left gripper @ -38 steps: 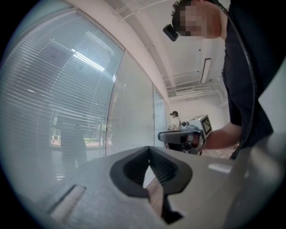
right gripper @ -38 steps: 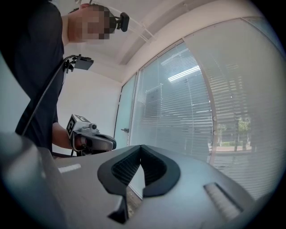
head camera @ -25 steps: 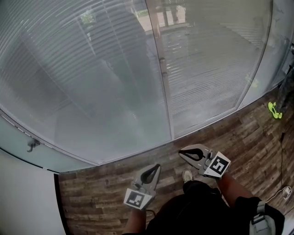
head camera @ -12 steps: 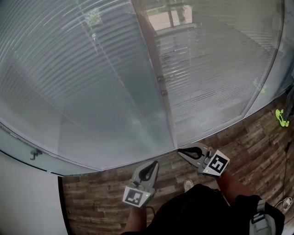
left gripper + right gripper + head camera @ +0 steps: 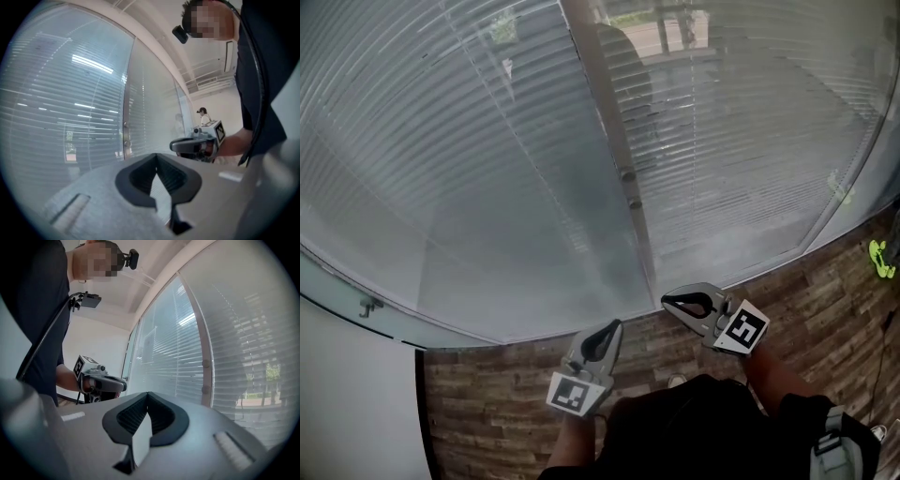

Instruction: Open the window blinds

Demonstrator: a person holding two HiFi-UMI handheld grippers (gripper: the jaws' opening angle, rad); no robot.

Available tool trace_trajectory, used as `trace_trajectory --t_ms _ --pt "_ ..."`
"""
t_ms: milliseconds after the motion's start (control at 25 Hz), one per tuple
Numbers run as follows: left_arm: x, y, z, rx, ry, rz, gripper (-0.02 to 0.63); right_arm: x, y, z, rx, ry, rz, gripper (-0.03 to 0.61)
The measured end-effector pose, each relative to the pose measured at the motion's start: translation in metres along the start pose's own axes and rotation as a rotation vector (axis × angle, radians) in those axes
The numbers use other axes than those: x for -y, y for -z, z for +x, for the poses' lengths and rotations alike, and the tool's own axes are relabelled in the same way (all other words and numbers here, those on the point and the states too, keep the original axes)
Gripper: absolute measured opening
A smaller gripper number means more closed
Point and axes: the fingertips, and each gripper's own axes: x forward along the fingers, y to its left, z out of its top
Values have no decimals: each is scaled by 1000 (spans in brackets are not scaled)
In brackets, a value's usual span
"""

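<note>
Closed horizontal window blinds point(image 5: 487, 159) cover two big glass panels, split by a vertical frame post point(image 5: 614, 141) with two small knobs. Both grippers are held level in front of the window's lower edge, apart from the blinds. My left gripper point(image 5: 615, 324) is shut with nothing in it; its jaws meet at the tips in the left gripper view point(image 5: 157, 155). The right gripper point(image 5: 665, 300) is also shut and empty, as the right gripper view point(image 5: 147, 393) shows. Each gripper appears in the other's view: the right gripper point(image 5: 174, 146) and the left gripper point(image 5: 123, 385).
A wood-plank floor point(image 5: 497, 403) runs along the window base. A white wall point(image 5: 347, 403) stands at the lower left, with a small latch point(image 5: 366, 305) on the sill. A yellow-green object point(image 5: 881, 258) lies at the far right. Another person point(image 5: 202, 112) stands far off.
Both grippers have moved forward towards the window and slightly up. The blinds and frame post look nearer, and less floor shows ahead of the grippers. Both jaws stay shut.
</note>
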Motion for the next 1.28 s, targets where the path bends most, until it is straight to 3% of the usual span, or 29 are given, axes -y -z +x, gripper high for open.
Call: trace_trajectory --t_ms 480,920,1120,1200,1280 --pt "-15 -1 14 -23 26 6 5 18 4 7 -14 30 4 6" --pt "-39 0 34 -25 189 -6 5 49 8 22 -60 219 -9 6" --pt "-50 2 32 -24 262 -9 5 76 4 36 -170 330 -126 9" --pt "-53 6 30 -26 296 -13 5 90 -2 43 -235 366 -208 98" --pt "-55 9 30 -26 326 -18 5 106 -11 49 -326 404 -320 121"
